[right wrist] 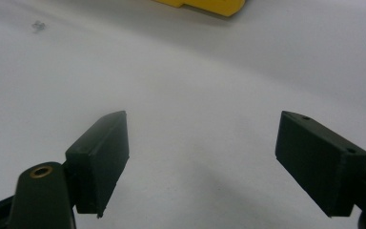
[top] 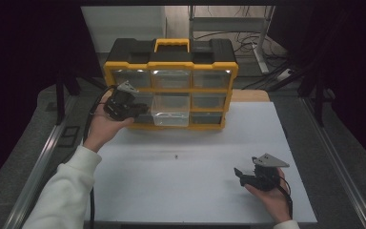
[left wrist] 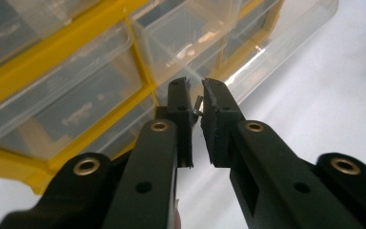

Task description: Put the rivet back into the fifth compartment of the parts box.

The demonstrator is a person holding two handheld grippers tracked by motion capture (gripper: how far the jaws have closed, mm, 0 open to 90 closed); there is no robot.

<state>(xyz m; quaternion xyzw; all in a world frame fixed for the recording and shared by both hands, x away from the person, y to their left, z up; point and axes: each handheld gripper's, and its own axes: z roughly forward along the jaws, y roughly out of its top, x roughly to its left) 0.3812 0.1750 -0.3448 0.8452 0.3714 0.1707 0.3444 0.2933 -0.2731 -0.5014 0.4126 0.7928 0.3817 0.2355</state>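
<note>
A yellow and black organizer point(top: 171, 67) with clear drawers stands at the back of the white table point(top: 190, 191). Its middle drawer point(top: 170, 110) is pulled out. My left gripper point(top: 140, 109) hovers at the organizer's left front, just beside that drawer. In the left gripper view the left gripper point(left wrist: 196, 88) is shut on a small grey metal part point(left wrist: 198, 106), with the clear drawers point(left wrist: 66, 100) right behind it. My right gripper point(top: 240, 174) rests open near the table's front right. In its own view the right gripper point(right wrist: 202, 119) has nothing between its jaws.
A tiny dark speck of a part point(top: 177, 156) lies loose on the table in front of the organizer, and the same speck point(right wrist: 38, 26) appears far off in the right gripper view. A metal rail point(top: 43, 157) runs along the table's left side.
</note>
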